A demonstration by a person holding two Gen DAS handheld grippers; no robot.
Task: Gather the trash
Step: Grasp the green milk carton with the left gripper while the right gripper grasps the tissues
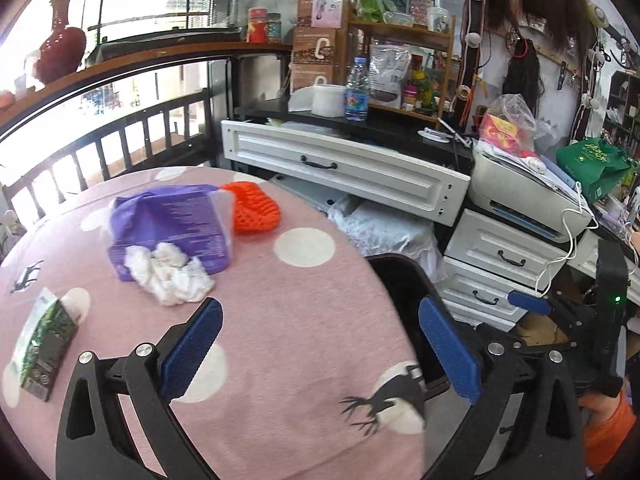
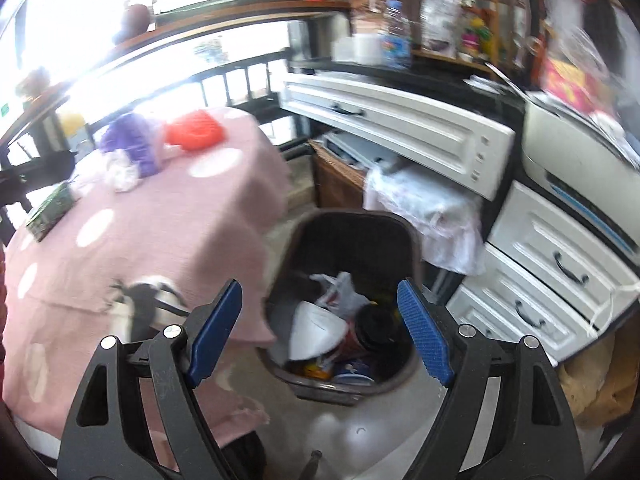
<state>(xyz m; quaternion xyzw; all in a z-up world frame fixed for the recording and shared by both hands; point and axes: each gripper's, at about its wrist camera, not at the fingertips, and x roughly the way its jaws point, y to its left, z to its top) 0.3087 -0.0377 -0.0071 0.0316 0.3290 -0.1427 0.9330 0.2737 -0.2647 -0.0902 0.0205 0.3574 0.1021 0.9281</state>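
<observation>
The left gripper (image 1: 320, 344) hangs over a pink spotted tablecloth (image 1: 280, 304), jaws spread wide with nothing between them. Ahead of it and to its left lie crumpled white tissue (image 1: 170, 274), a purple packet (image 1: 172, 228), an orange net (image 1: 252, 206) and, nearer on the left, a green carton (image 1: 46, 344). The right gripper (image 2: 320, 328) is also spread and empty above a dark trash bin (image 2: 304, 240) on the floor beside the table, holding a white bag (image 2: 340, 290), cups and wrappers.
</observation>
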